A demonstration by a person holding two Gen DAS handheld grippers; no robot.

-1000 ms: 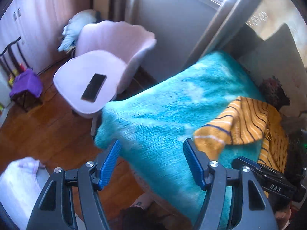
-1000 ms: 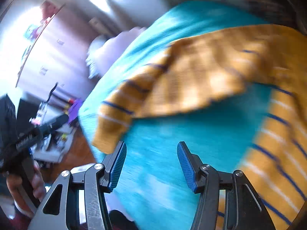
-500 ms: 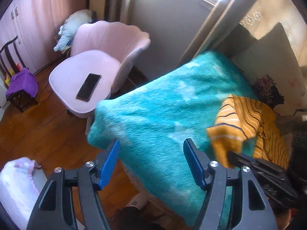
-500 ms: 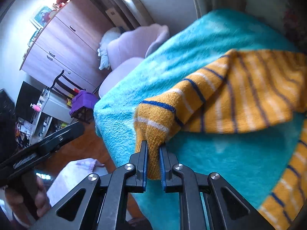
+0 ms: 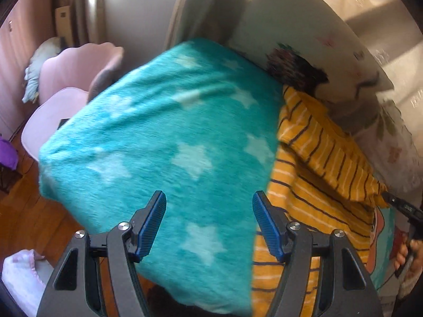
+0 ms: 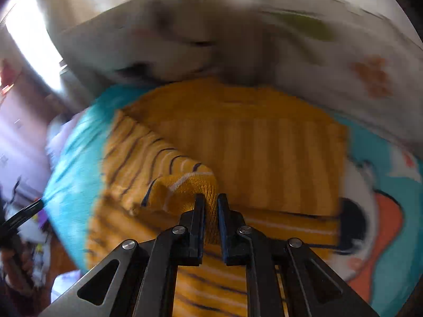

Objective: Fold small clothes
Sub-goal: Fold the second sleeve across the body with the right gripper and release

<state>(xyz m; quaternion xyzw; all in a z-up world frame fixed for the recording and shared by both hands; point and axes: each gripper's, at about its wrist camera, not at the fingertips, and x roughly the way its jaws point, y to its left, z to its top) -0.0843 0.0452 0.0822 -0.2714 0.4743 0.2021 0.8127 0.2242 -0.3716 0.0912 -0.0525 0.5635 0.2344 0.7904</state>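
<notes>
A small yellow sweater with dark blue and white stripes [image 5: 317, 174] lies on a teal star blanket [image 5: 169, 142] at the right of the left wrist view. My left gripper [image 5: 208, 224] is open and empty above the blanket, left of the sweater. My right gripper [image 6: 210, 208] is shut on the sweater's sleeve cuff [image 6: 190, 185] and holds it over the sweater body [image 6: 264, 153]. The sleeve lies folded across the body. The right wrist view is blurred by motion.
A pink chair [image 5: 66, 89] stands left of the blanket with a phone partly hidden on its seat. A patterned pillow [image 5: 330, 60] lies behind the sweater. Wooden floor [image 5: 31, 211] and a white bundle [image 5: 18, 272] are at lower left.
My right gripper shut on the sleeve cuff and carried it right, over the sweater body. My left gripper swung right toward the sweater and stayed open.
</notes>
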